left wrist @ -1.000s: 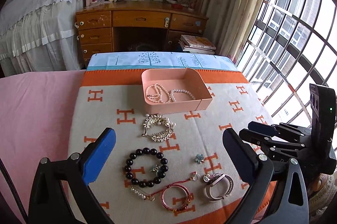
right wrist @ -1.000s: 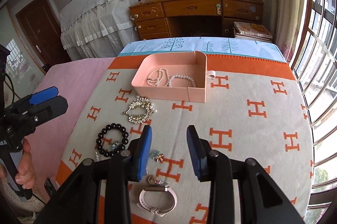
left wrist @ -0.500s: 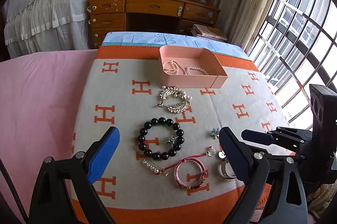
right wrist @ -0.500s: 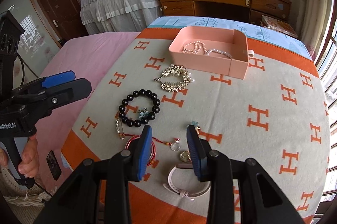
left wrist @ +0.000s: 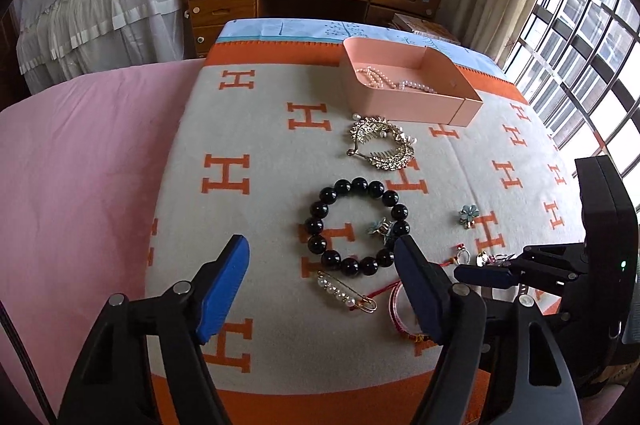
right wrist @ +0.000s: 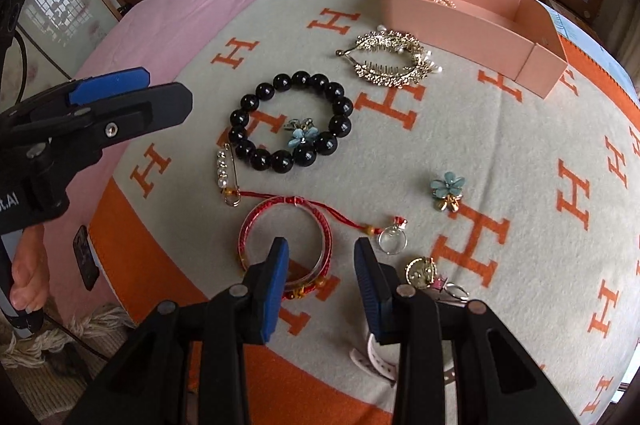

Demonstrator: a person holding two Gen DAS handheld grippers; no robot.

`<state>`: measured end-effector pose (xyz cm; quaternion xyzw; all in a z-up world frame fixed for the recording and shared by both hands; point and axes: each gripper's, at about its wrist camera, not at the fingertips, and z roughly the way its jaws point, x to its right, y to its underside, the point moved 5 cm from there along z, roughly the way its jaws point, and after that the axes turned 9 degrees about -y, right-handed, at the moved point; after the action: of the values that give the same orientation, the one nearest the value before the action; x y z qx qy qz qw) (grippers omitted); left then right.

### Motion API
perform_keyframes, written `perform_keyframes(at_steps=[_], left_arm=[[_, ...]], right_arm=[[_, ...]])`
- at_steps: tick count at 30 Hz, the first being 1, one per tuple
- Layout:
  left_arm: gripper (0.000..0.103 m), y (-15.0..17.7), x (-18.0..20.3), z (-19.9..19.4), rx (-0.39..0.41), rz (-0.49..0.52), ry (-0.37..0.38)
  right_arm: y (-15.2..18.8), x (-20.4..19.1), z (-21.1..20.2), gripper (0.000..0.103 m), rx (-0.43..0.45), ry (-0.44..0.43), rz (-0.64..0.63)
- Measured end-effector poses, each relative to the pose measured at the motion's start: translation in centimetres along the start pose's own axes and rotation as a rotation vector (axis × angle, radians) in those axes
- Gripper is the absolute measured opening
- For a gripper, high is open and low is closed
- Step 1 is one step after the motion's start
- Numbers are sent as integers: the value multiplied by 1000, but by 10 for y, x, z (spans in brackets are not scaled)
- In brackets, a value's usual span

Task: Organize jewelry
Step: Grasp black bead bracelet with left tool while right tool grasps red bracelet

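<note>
Left claw tilted down, jaws just closing partway, right claw narrowly parted, empty

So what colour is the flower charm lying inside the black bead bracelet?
Light blue, on the flower charm inside the black bead bracelet; clearest in the right wrist view.

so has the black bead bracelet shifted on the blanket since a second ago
No. The black bead bracelet lies over the same orange H, below the gold hair comb, flower charm inside it. Only the cameras came closer.

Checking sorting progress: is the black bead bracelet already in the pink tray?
No, the black bead bracelet lies on the blanket, apart from the pink tray.
</note>
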<state>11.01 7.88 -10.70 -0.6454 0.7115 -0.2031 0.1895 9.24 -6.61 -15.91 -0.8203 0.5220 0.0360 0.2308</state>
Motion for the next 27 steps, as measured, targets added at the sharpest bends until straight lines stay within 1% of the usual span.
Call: perform_keyframes(at_steps=[1, 2, 3, 4, 6, 8, 10, 12, 14, 18, 19, 22, 24, 25, 27], left_arm=[[73, -1, -1, 3, -3, -1, -4], [73, -2, -2, 6, -8, -1, -7], [73, -3, -3, 9, -13, -1, -9], [73, -4, -3, 13, -18, -1, -11], [73, -7, -3, 21, -34, -3, -22], [73, -9, -4, 30, -54, -4, -29], [73, -10, -4, 40, -78, -5, -29], [73, -12, -4, 50, -102, -5, -28], [68, -14, -4, 59, -118, -1, -28], [67, -20, -2, 75, -155, 12, -27], [65, -21, -1, 79, -161, 19, -27], [58, -22, 3, 89, -197, 59, -41], [57, -22, 6, 95, -235, 81, -38], [55, -24, 9, 96, -230, 102, -50], [52, -25, 13, 99, -245, 141, -65]], right_arm=[[0, -1, 3, 30, -9, 10, -11], [1, -1, 7, 23, -19, 20, -22], [0, -3, 7, 20, -9, 41, -42], [0, -4, 8, 18, -10, 61, -60], [-1, -5, 10, 10, -7, 89, -85], [-1, -6, 9, 6, -2, 91, -90], [-1, -4, 6, 6, 11, 71, -74], [-3, 1, -1, 6, 41, 66, -56], [-6, 8, -14, 6, 84, 61, -30], [-12, 19, -36, 6, 152, 50, 5], [-13, 22, -40, 6, 167, 53, 13], [-15, 31, -51, 6, 202, 48, 45], [-16, 36, -57, 6, 223, 44, 63], [-16, 39, -60, 6, 232, 43, 69], [-18, 43, -62, 6, 247, 45, 78]])
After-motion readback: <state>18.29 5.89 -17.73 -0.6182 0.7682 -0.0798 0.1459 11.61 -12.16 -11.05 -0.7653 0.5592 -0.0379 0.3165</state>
